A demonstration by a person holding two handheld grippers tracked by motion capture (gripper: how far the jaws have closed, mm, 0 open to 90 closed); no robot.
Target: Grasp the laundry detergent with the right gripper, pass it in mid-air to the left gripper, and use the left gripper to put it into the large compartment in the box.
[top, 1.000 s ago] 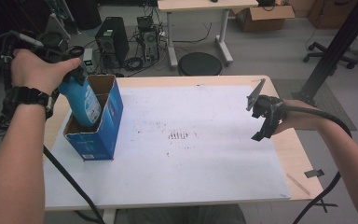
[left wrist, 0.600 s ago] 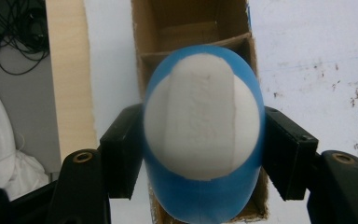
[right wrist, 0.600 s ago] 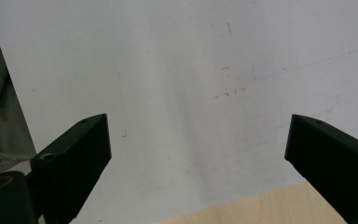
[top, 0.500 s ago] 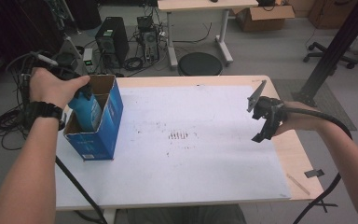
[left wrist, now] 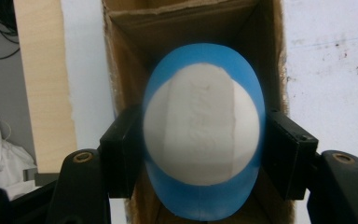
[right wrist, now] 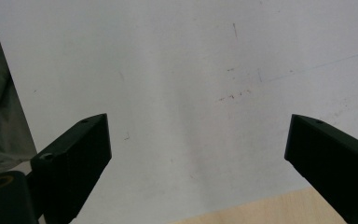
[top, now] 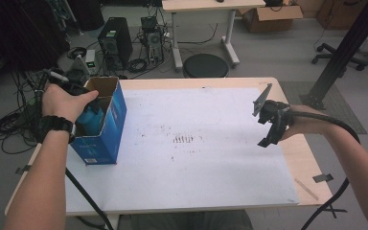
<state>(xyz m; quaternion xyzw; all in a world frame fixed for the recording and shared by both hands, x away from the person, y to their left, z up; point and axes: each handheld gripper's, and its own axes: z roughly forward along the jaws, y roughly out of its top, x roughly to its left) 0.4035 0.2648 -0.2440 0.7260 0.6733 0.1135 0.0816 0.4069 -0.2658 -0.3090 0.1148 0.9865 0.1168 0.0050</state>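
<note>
The left gripper [left wrist: 204, 154] has its jaws clamped on either side of a blue bottle [left wrist: 204, 140], whose white-labelled face fills the space between them in the left gripper view, and the bottle sits inside the open top of the blue cardboard box [top: 106, 125] at the left edge of the table [top: 287, 158]. In the high view only a patch of the bottle's blue shows above the box's rim, under the left hand [top: 64, 101]. Judging by that, the placing is nearly finished: the bottle is well down between the box walls, and what seems left is to let go and lift the gripper clear; whether the bottle already rests on the box floor cannot be told. The right gripper [top: 271, 125] hangs idle over the right side of the white sheet [top: 201, 158], near the table's right edge, its jaws spread wide and holding nothing. Compared with a second ago, the bottle has sunk from well above the box's rim to mostly inside it, and the left hand has dropped with it, while the right gripper has kept its place and its wide spread.
</note>
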